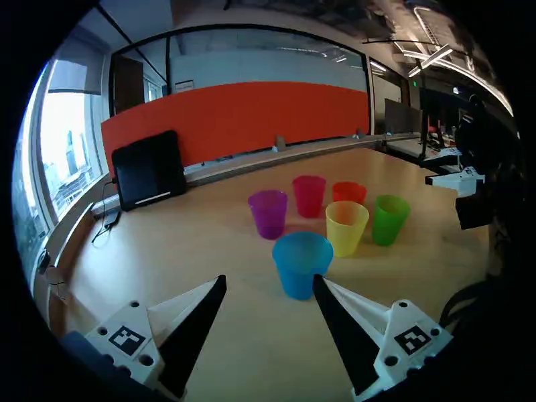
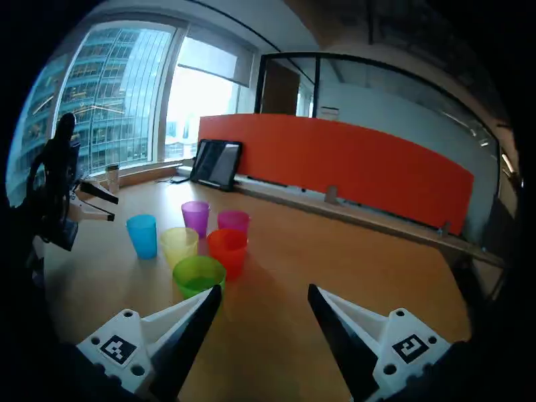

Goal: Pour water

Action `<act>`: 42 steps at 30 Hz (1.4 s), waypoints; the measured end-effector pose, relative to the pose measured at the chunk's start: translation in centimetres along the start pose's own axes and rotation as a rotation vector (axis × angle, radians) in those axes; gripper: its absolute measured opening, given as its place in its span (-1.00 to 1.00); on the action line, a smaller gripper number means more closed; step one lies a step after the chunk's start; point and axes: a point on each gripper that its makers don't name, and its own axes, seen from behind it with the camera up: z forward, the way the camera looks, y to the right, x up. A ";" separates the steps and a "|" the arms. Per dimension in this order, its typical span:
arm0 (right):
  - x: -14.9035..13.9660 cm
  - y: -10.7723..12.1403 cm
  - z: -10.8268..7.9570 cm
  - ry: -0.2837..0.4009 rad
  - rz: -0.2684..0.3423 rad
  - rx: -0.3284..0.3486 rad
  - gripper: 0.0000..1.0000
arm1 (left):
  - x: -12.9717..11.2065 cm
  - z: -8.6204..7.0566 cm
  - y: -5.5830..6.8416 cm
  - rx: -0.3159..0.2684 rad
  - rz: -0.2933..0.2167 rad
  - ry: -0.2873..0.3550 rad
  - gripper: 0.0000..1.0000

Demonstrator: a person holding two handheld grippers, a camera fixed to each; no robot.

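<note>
Black-edged and white, the left tongs (image 1: pixel 268 278) stand spread wide with nothing between them. The blue cup (image 1: pixel 301 262) is just ahead, nearer their right finger. The right tongs (image 2: pixel 263 288) are likewise released and empty, with the green cup (image 2: pixel 198 275) just beyond their left finger. Both cups belong to a tight cluster of six upright on the wooden bench (image 1: pixel 201 268), with a yellow cup (image 1: pixel 346 228), purple cup (image 1: pixel 268 213), pink cup (image 1: pixel 309 195) and red cup (image 1: pixel 349 192). Whether any holds water I cannot tell. They look like thin, light plastic, likely slick and easily squashed or tipped. I'd grip one gently round the mid-wall, below the flared rim.
</note>
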 end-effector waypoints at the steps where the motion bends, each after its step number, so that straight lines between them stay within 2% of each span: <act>1: 0.2 0.2 0.0 0.012 0.004 -0.016 1.00 | 0.2 0.1 -0.2 0.011 0.002 0.011 0.91; 6: 1.1 1.0 -0.2 0.054 0.018 -0.075 1.00 | 0.6 0.1 -0.9 0.059 -0.005 0.054 0.91; 14: 2.7 2.4 -0.6 0.120 0.035 -0.176 1.00 | 1.6 -0.3 -2.2 0.133 -0.057 0.119 0.91; 20: 3.7 3.4 -0.9 0.165 0.055 -0.247 1.00 | 3.2 -0.9 -3.5 0.203 -0.101 0.186 0.91; 26: 4.2 4.2 -0.9 0.199 0.055 -0.318 1.00 | 4.4 -1.3 -4.4 0.270 -0.116 0.241 0.91; 35: 5.1 4.5 -1.4 0.238 0.095 -0.383 1.00 | 5.4 -2.4 -5.9 0.369 -0.126 0.320 0.91; 42: 5.8 4.7 -2.3 0.275 0.133 -0.401 1.00 | 6.0 -3.4 -6.4 0.420 -0.122 0.375 0.91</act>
